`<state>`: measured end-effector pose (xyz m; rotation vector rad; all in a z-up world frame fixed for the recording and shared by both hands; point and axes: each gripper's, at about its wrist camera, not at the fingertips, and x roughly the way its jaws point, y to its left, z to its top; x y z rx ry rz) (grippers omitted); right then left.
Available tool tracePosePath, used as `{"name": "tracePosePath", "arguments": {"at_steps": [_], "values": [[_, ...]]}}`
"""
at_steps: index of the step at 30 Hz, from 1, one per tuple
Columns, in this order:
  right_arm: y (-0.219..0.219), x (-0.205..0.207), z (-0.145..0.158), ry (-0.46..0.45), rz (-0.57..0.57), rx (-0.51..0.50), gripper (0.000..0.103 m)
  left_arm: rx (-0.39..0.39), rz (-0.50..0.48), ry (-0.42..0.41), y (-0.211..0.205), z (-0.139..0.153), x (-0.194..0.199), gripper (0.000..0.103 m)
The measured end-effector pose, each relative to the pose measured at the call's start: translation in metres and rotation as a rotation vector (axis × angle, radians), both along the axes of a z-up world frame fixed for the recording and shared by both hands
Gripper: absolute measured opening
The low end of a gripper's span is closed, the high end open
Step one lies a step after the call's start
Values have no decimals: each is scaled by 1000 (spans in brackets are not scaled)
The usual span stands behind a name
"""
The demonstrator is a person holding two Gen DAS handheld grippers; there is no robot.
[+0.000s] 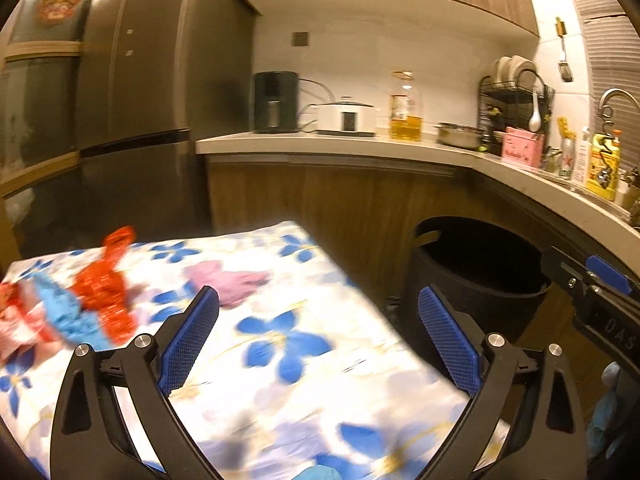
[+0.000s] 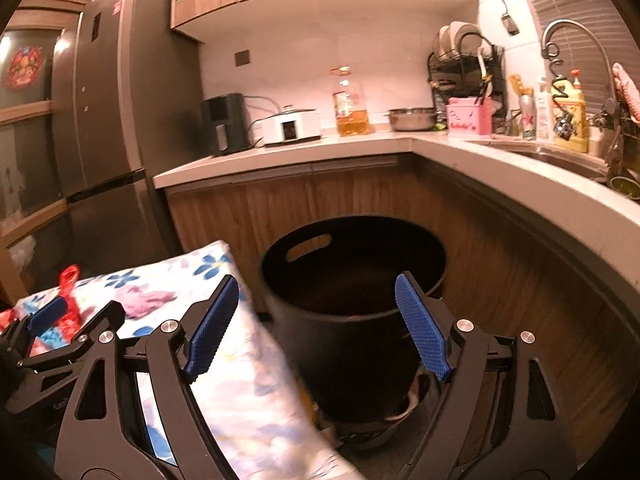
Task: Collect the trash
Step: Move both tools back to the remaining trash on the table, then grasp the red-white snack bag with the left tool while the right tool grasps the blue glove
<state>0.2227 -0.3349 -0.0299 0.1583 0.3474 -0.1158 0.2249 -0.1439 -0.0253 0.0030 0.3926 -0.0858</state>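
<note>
- Blue mesh-textured pads on black angular arms: left gripper (image 1: 318, 334) spread wide, nothing between the pads, held above the table.
- Right gripper (image 2: 316, 330) likewise spread wide and empty, poised over the near rim of the bin.
- Floral cloth (image 1: 280, 344), white with blue flower print, covers the table; soft, slightly rumpled surface.
- Trash lies on the cloth's far left part: crinkled red wrapper (image 1: 110, 288), crumpled blue wrapper (image 1: 66, 312) touching it, a red-and-white wrapper (image 1: 20, 320) at the edge, and a wadded pink piece (image 1: 232, 282) a little apart toward the middle.
- Black round bin (image 2: 352, 320), matte, with an oval handle slot in its wall, stands on the floor just beside the table, under the curved countertop (image 2: 480, 160).
- Wood-grain cabinet fronts (image 2: 280, 208) behind the bin.
</note>
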Motion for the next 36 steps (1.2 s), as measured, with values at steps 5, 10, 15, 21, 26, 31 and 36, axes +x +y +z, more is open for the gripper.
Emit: {"name": "tracePosePath", "arguments": {"at_steps": [5, 10, 15, 21, 26, 31, 36], "values": [[31, -5, -7, 15, 55, 3, 80, -25, 119, 12, 52, -5, -16, 96], [75, -11, -9, 11, 134, 0, 80, -32, 279, 6, 117, -7, -31, 96], [123, -12, -11, 12, 228, -20, 80, -25, 428, -1, 176, -7, -48, 96], [173, -12, -18, 23, 321, -33, 80, -41, 569, -4, 237, -4, -69, 96], [215, -8, -25, 40, 397, -43, 80, -48, 619, 14, 269, -8, -80, 96], [250, -4, -33, 60, 451, -48, 80, -103, 602, 46, 285, -11, -80, 96], [270, -3, -33, 54, 475, -60, 80, -92, 588, 67, 303, -9, -70, 96]]}}
